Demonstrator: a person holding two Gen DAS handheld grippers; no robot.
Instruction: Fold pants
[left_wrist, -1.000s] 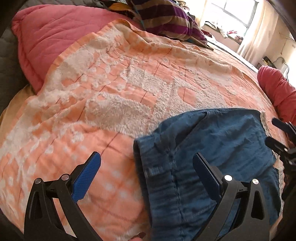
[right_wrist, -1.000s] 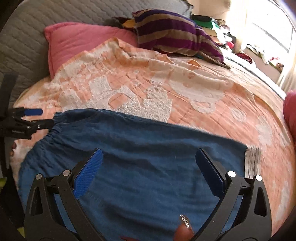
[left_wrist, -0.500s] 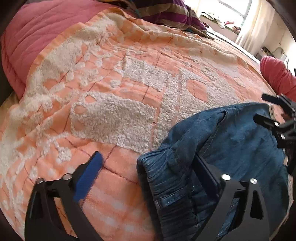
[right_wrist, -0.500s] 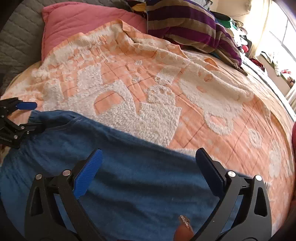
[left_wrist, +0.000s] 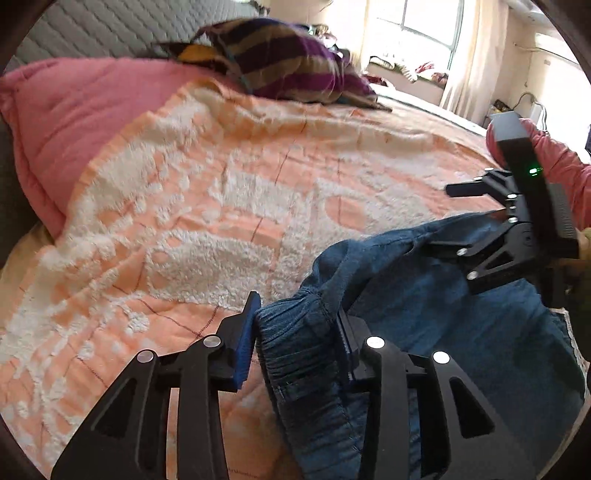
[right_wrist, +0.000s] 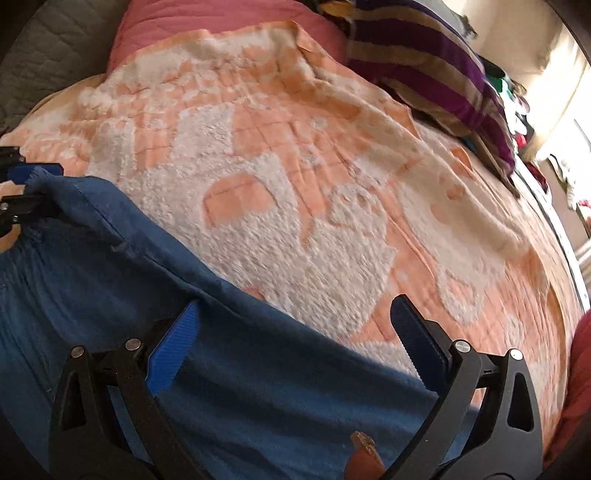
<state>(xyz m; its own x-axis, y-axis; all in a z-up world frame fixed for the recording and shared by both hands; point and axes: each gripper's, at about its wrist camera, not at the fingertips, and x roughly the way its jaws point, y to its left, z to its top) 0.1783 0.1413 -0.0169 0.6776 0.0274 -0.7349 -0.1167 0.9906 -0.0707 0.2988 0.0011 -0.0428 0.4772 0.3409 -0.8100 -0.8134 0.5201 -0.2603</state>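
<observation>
A: Bedroom, bed covered with an orange-and-white blanket (left_wrist: 229, 206), window far off ahead-right. What's at your left tool?

B: My left gripper (left_wrist: 295, 332) has its jaws closing, with the gathered waistband corner of the pants (left_wrist: 424, 317) bunched between the blue pads (left_wrist: 245, 347). The pads look pressed on the denim, so I call it a pinch.

A: And the right?

B: My right gripper (right_wrist: 295, 332) is spread wide and holds nothing. The pants' far edge (right_wrist: 236, 295) runs diagonally across its gap, over the left finger's tip and short of the right finger; that finger sits over bare blanket.

A: Which way do the pants lie?

B: The long axis runs sideways between my two tools, waistband at the left tool and the leg end toward the right. From the right tool the fabric spreads left and toward me. My guess: the next move needs the right jaws to bite that far edge so both hands can lift together. The right is nearer that edge.

A: Counts?

B: One pair of pants, two grippers, one blanket. Past them one pink pillow (left_wrist: 74, 129) and one striped pillow (left_wrist: 288, 62), well apart from the pants. There's a red sleeve (left_wrist: 561, 166) behind the right tool.
</observation>
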